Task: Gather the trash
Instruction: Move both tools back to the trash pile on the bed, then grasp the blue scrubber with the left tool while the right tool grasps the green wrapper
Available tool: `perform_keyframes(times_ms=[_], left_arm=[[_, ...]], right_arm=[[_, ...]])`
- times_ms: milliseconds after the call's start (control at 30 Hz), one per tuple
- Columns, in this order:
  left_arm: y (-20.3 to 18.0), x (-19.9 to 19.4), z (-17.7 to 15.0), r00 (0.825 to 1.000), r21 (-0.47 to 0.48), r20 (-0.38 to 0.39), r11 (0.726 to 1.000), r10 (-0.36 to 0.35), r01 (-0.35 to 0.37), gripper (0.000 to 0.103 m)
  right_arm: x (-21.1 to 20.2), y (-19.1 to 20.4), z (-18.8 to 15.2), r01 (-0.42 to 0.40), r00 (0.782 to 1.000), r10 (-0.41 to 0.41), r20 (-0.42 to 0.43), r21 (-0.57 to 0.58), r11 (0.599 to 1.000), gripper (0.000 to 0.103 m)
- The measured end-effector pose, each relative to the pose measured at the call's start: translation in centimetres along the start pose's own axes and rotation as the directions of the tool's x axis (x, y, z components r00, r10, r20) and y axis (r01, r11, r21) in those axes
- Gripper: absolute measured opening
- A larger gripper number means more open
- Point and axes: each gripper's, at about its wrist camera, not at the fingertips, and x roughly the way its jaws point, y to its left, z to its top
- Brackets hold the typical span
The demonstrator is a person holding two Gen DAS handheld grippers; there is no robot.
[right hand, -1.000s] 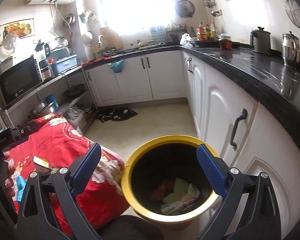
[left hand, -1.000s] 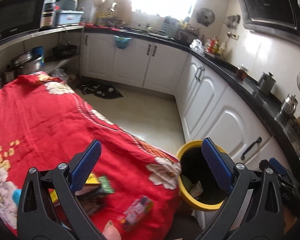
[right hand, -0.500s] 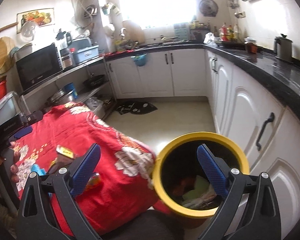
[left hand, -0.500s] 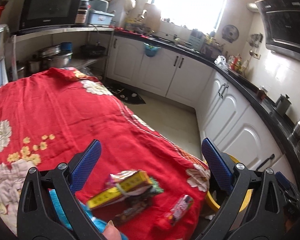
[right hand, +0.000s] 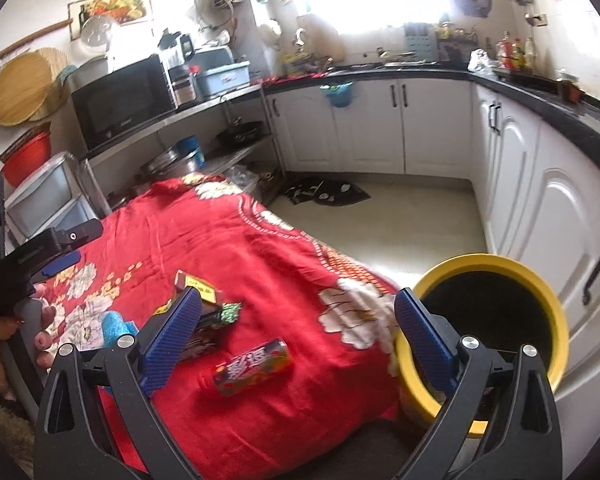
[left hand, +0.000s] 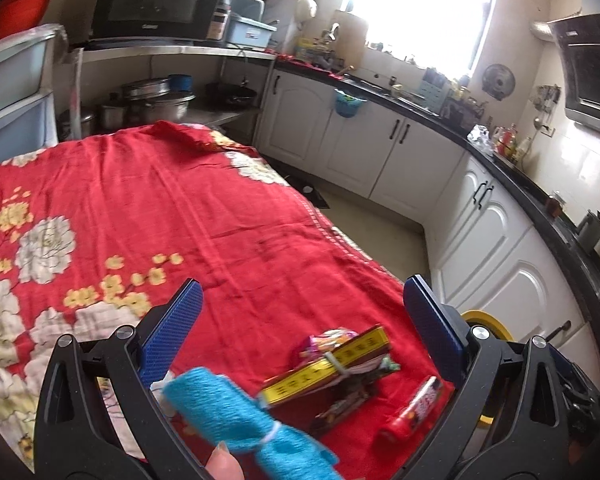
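Nearest to us, by the table's near edge, lies a blue knitted cloth (left hand: 244,420) tied with a white band; we judge it soft and light, and we cannot tell whether it counts as trash. Both grippers hang over this edge with jaws spread wide and nothing between them: the left gripper (left hand: 298,320) above the pile, the right gripper (right hand: 296,338) over the near right corner.

Just beyond the cloth sits a red candy tube (right hand: 252,366), lying on its side on the red flowered tablecloth (left hand: 172,208), close to the near right corner. It looks light, stiff and glossy, so we expect it to roll or slip; we would close across its middle, jaws square to its long axis.

Beside it, slightly further in, is a bundle: a flat yellow box (left hand: 326,364) banded together with crumpled wrappers (left hand: 326,340) and a dark wrapper (left hand: 344,402) underneath. We judge the box light and easily crushed, the foil limp and crackly. Taking the box by its long edges near the band should lift the whole bundle; loose wrappers would need a pinch at a raised fold.

Off the table's right edge, on the floor, stands the yellow-rimmed bin (right hand: 484,332), open and touching the hanging cloth.
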Motion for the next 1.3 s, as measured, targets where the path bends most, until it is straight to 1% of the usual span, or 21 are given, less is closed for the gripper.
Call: perform_keyframes(times_ms=[300,600,767,933,1033,1167,1300], left_arm=[[3.0,-0.2,-0.9,0.999,-0.037,-0.033,0.998,0.044,-0.045,0.092],[5.2,0.3,-2.8,0.993,-0.078,-0.104,0.995,0.052,-0.060,0.092],[6.2,0.6,-3.8,0.988,-0.108,-0.150,0.993,0.029,-0.046,0.092],[7.3,1.4,-5.2,0.976,-0.185,-0.212,0.983,-0.051,0.011,0.092],[7.8,1.7,-5.9,0.969,-0.218,-0.238,0.976,-0.069,0.016,0.092],[8.2,2.2,-6.5,0.961,-0.266,-0.257,0.963,-0.100,0.029,0.092],[8.4,2.8,-7.0,0.958,-0.286,-0.270,0.958,-0.096,0.015,0.092]], right_arm=[[3.2,1.9,0.0,-0.050,0.997,0.049,-0.061,-0.021,0.999,0.094],[6.0,3.2,-0.4,-0.098,0.986,0.091,-0.138,-0.039,0.994,0.081],[7.6,3.7,-0.9,-0.119,0.976,0.111,-0.185,-0.034,0.992,0.072],[9.2,4.1,-1.5,-0.132,0.966,0.122,-0.228,-0.028,0.991,0.065],[10.2,4.2,-1.8,-0.143,0.957,0.136,-0.256,-0.012,0.990,0.061],[11.4,4.4,-1.9,-0.158,0.946,0.155,-0.283,0.014,0.987,0.058],[12.7,4.9,-2.0,-0.177,0.934,0.175,-0.310,0.022,0.984,0.055]])
